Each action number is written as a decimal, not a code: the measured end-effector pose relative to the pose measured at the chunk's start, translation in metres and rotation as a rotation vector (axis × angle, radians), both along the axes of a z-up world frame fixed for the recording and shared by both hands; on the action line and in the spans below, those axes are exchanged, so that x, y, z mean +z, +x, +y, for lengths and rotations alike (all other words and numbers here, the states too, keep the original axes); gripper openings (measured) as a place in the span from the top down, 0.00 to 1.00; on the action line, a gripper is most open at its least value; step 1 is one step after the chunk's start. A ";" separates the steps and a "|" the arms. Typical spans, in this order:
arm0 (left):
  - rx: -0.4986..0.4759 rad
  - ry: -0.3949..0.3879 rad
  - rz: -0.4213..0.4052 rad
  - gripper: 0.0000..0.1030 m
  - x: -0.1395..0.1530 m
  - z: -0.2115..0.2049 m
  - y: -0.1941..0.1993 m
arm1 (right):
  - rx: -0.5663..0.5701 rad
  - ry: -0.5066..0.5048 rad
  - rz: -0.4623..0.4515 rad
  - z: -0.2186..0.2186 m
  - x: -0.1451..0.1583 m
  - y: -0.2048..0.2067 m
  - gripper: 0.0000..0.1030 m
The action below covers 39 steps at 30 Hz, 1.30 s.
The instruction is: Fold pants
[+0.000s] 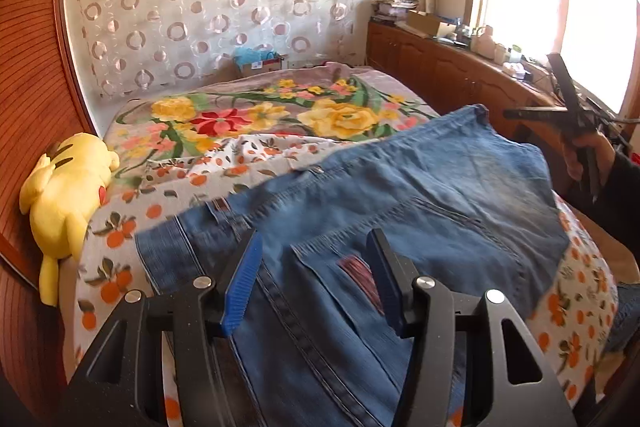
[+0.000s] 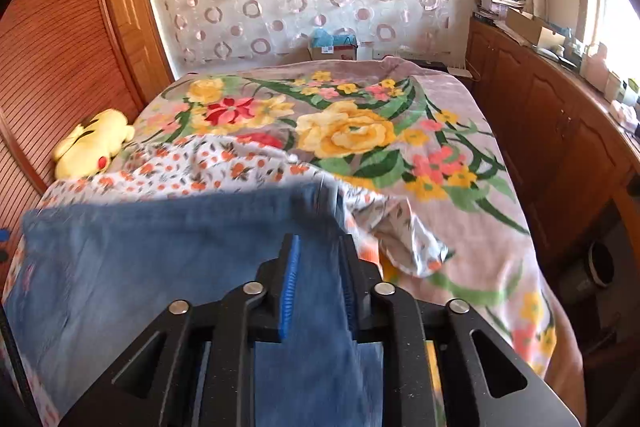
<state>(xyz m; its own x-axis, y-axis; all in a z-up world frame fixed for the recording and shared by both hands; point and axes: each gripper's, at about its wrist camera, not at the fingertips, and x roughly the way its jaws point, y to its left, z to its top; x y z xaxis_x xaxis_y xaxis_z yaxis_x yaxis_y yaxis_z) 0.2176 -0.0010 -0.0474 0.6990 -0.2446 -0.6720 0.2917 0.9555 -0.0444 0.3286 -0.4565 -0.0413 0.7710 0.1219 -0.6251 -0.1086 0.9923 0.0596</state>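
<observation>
The blue jeans (image 1: 400, 187) lie spread on the bed, waistband and back pocket towards me in the left wrist view. My left gripper (image 1: 314, 267) hovers over the pocket area, its blue pads (image 1: 244, 279) wide apart and pressing on nothing. In the right wrist view a strip of the jeans (image 2: 160, 259) runs between the narrow-set pads (image 2: 290, 291) of my right gripper (image 2: 319, 283), which is shut on the denim. A hand holds the right gripper (image 1: 510, 113) at the jeans' far right corner, which is raised off the bed.
A floral blanket (image 2: 360, 131) and an orange-print sheet (image 2: 224, 163) cover the bed. A yellow plush toy (image 1: 68, 195) lies at the left edge beside the slatted wooden wall (image 1: 32, 107). A cluttered wooden cabinet (image 2: 560, 131) runs along the right under the window.
</observation>
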 end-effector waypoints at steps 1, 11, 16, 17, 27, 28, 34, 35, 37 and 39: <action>-0.002 -0.003 0.000 0.46 0.000 -0.002 -0.004 | 0.006 -0.004 -0.004 0.000 -0.002 -0.016 0.74; -0.027 -0.028 0.017 0.46 -0.010 -0.024 -0.060 | 0.129 0.030 -0.010 0.042 -0.022 -0.130 0.64; -0.011 -0.017 0.030 0.46 -0.018 -0.017 -0.081 | 0.189 0.080 0.014 0.064 -0.040 -0.159 0.64; -0.001 -0.013 0.032 0.46 -0.019 -0.013 -0.084 | 0.203 0.082 0.019 0.068 -0.043 -0.166 0.64; 0.122 0.014 0.064 0.46 -0.041 0.039 -0.121 | 0.320 0.094 0.080 0.106 -0.064 -0.162 0.64; 0.128 0.016 0.078 0.46 -0.046 0.043 -0.124 | 0.330 0.094 0.088 0.109 -0.065 -0.160 0.64; 0.154 0.005 0.114 0.46 -0.064 0.058 -0.120 | 0.335 0.090 0.089 0.112 -0.056 -0.141 0.64; 0.155 0.000 0.118 0.46 -0.065 0.059 -0.120 | 0.332 0.093 0.080 0.113 -0.054 -0.138 0.64; 0.159 -0.008 0.114 0.46 -0.064 0.060 -0.122 | 0.329 0.116 0.056 0.111 -0.045 -0.137 0.64; 0.164 0.000 0.097 0.46 -0.058 0.057 -0.123 | 0.334 0.139 0.024 0.108 -0.036 -0.136 0.76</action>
